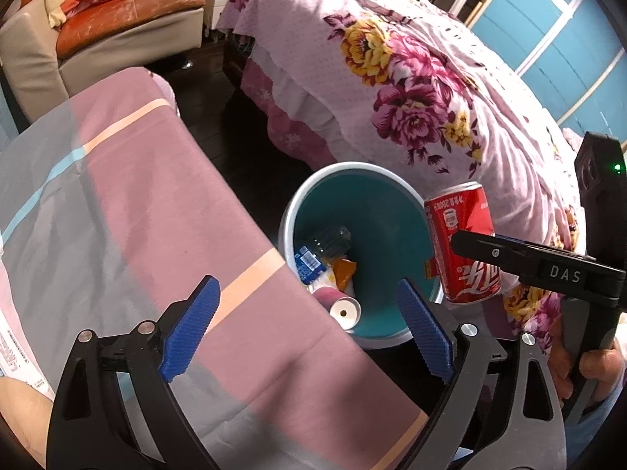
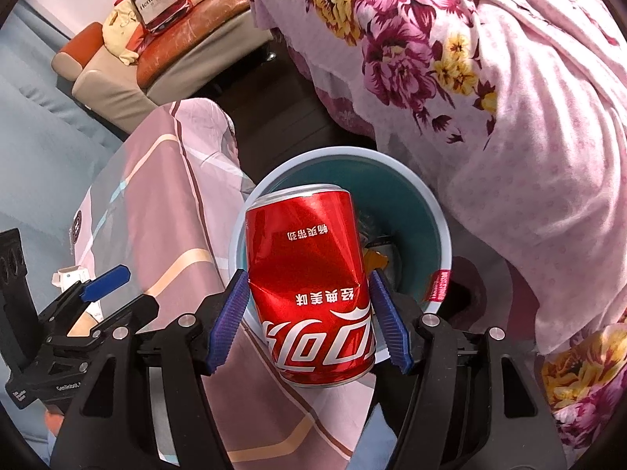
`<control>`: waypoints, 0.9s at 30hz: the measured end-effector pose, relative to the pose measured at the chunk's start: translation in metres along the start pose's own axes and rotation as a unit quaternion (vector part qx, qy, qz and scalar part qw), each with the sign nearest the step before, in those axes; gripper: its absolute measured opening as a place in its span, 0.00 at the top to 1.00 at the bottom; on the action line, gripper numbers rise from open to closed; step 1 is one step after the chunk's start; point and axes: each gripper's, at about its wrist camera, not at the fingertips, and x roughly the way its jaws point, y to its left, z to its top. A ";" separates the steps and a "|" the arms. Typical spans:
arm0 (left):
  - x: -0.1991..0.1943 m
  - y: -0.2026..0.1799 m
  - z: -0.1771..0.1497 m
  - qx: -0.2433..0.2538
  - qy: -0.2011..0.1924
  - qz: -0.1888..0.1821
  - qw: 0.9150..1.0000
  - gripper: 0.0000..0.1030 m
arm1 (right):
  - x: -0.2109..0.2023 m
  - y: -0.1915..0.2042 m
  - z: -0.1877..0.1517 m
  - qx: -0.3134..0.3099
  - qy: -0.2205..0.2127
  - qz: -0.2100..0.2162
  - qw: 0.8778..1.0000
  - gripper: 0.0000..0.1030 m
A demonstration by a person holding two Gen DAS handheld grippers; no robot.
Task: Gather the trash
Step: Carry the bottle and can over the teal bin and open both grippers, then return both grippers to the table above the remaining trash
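Observation:
A dented red cola can (image 2: 313,293) hangs upside down over the teal bin, whose pale rim (image 2: 443,227) shows behind it. My right gripper (image 2: 307,286) is shut on the can, a blue pad against each side. From the left wrist view the same can (image 1: 458,235) sits at the bin's right rim (image 1: 313,184), held by the right gripper (image 1: 470,244). My left gripper (image 1: 307,301) stands wide open and empty above the bin's near edge. Inside the bin lie a blue-labelled bottle (image 1: 317,250), an orange wrapper (image 1: 345,270) and a pink tube (image 1: 341,305).
A striped pink and grey cloth (image 1: 137,196) covers the surface left of the bin. A floral quilt (image 1: 411,78) drapes down on its right. Dark floor runs between them toward a sofa with an orange cushion (image 1: 129,11). A hand (image 1: 599,364) grips the right gripper's handle.

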 end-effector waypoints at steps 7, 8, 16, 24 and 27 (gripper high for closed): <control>-0.012 0.016 -0.007 -0.016 -0.005 0.001 1.000 0.09 | -0.001 0.014 -0.001 -0.005 -0.001 -0.005 1.000 0.29; -0.014 0.019 -0.008 -0.017 -0.007 0.001 1.000 0.09 | -0.002 0.019 -0.002 -0.009 -0.001 -0.008 1.000 0.29; -0.040 0.044 -0.023 -0.037 -0.024 0.007 0.999 0.08 | -0.007 0.047 -0.010 -0.032 -0.001 -0.008 0.999 0.29; -0.075 0.079 -0.049 -0.060 -0.044 0.020 0.997 0.08 | -0.012 0.096 -0.026 -0.075 0.001 -0.005 0.997 0.29; -0.090 0.098 -0.062 -0.075 -0.053 0.028 0.995 0.08 | -0.012 0.120 -0.034 -0.097 0.007 -0.002 0.995 0.29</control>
